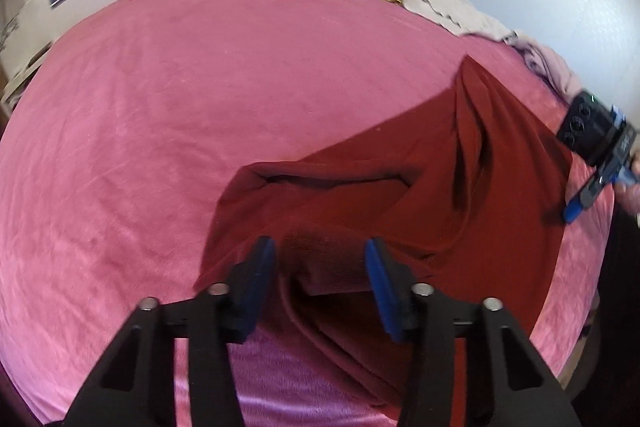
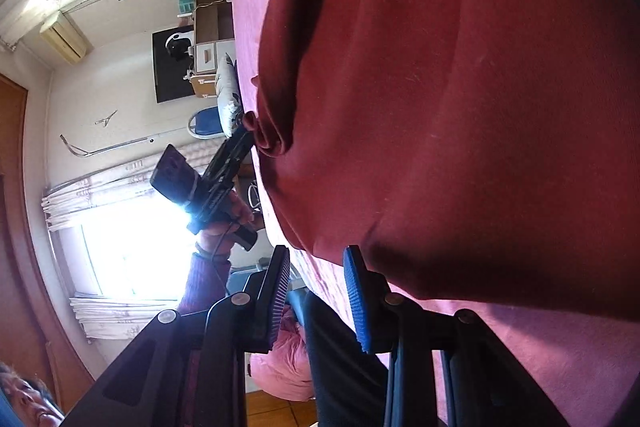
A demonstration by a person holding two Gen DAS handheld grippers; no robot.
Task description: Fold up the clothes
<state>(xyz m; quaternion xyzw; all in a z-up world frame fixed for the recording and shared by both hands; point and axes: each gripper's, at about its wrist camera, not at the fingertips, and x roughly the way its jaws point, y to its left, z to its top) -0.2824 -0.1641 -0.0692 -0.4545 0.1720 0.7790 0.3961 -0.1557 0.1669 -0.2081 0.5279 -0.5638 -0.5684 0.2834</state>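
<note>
A dark red cloth (image 1: 400, 195) lies crumpled on the pink bed (image 1: 200, 107), near its edge. The left tool (image 1: 320, 267) is spread apart just above the cloth. The right tool (image 2: 316, 291) is spread apart too, beside the cloth, holding nothing.

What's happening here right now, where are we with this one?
A person is working a dark red garment spread loosely on the pink bedspread, one handheld gripper in each hand. The left gripper has a bunch of the fabric between its parted fingers; whether it is actually pinching it is unclear. The right gripper is open at the garment's other edge, holding nothing. The garment is rumpled, with no neat fold yet.
</note>
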